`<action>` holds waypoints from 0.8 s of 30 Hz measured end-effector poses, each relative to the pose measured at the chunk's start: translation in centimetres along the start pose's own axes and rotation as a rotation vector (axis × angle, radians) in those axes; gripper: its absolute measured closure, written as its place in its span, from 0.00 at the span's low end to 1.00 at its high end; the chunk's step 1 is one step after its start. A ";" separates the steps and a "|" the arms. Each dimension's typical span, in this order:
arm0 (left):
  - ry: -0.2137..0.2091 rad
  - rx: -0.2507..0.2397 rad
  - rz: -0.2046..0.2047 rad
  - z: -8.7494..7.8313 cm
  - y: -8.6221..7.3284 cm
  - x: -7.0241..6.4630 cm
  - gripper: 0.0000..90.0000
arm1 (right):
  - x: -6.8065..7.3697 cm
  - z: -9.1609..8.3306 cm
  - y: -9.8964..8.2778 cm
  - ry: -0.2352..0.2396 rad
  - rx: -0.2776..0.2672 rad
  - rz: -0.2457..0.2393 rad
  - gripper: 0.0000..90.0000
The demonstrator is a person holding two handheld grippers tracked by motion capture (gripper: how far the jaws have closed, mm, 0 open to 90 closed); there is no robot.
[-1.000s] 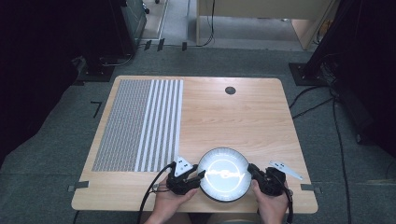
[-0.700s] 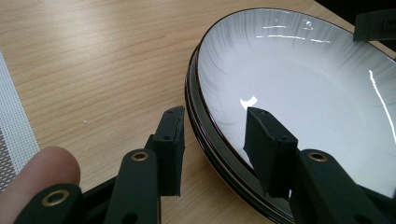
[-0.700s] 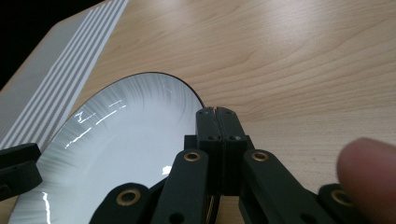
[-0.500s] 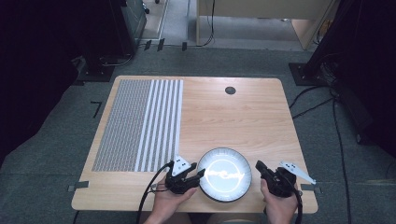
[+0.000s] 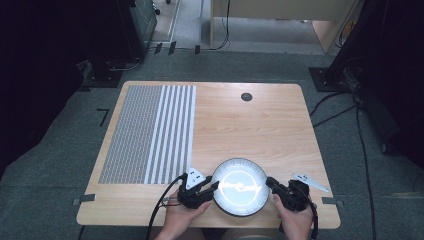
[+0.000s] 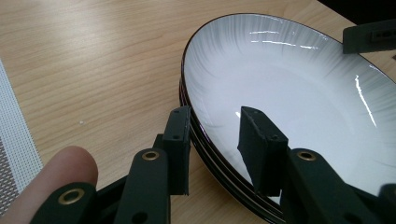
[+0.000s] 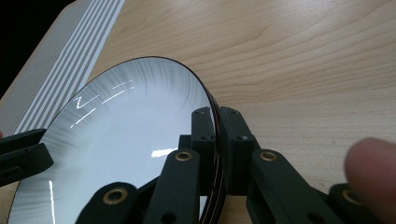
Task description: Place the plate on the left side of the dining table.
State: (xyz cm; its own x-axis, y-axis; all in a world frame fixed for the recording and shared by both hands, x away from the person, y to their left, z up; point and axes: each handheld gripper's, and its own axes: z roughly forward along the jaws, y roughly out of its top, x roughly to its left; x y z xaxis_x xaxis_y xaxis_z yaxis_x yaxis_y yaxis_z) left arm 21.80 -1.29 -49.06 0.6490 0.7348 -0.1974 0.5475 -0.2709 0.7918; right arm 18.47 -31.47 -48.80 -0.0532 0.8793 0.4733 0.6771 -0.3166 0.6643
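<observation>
High view, plate: white plate [image 5: 239,186] with a dark rim, sitting at the near edge of the desk [image 5: 260,125], between both grippers.
High view, grippers: left gripper [image 5: 209,188] is at the plate's left rim, right gripper [image 5: 270,183] at its right rim, a hand behind each.
High view, other stuff: striped grey mat [image 5: 150,132] on the left part of the desk, small dark round hole [image 5: 246,96] near the far edge.
Left gripper view: fingers [image 6: 179,148] spread, straddling the plate [image 6: 299,93] rim, one outside, one over the bowl, not squeezing it. Looks like stacked rims underneath, can't tell for sure.
Right gripper view: fingers [image 7: 203,140] pressed in on the plate [image 7: 121,140] rim, pinching it from both sides. Mat [image 7: 60,60] is off to the upper left.
</observation>
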 end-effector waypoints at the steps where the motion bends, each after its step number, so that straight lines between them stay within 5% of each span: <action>1: 0.006 0.000 0.003 0.0 0.0 -0.1 0.73 | 0.0 -0.1 0.0 -0.005 0.004 0.000 0.96; 9: 0.022 -0.009 0.030 0.1 -0.1 -0.5 0.74 | 0.2 -0.8 0.3 0.008 -0.018 0.040 0.97; 17: 0.037 -0.009 0.023 0.3 -0.3 -0.6 0.74 | 1.4 0.1 -0.5 -0.101 -0.039 0.007 0.99; 24: 0.017 -0.006 0.039 0.2 -0.1 -0.7 0.66 | 1.2 -0.1 -0.4 -0.085 -0.040 0.009 0.99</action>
State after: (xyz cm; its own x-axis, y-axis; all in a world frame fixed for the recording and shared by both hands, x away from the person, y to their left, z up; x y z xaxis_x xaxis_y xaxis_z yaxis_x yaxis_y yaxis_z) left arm 21.43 -1.91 -49.15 0.6605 0.7344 -0.1565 0.5189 -0.2958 0.8020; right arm 18.07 -30.28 -48.44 0.0165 0.9030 0.4293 0.6471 -0.3369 0.6839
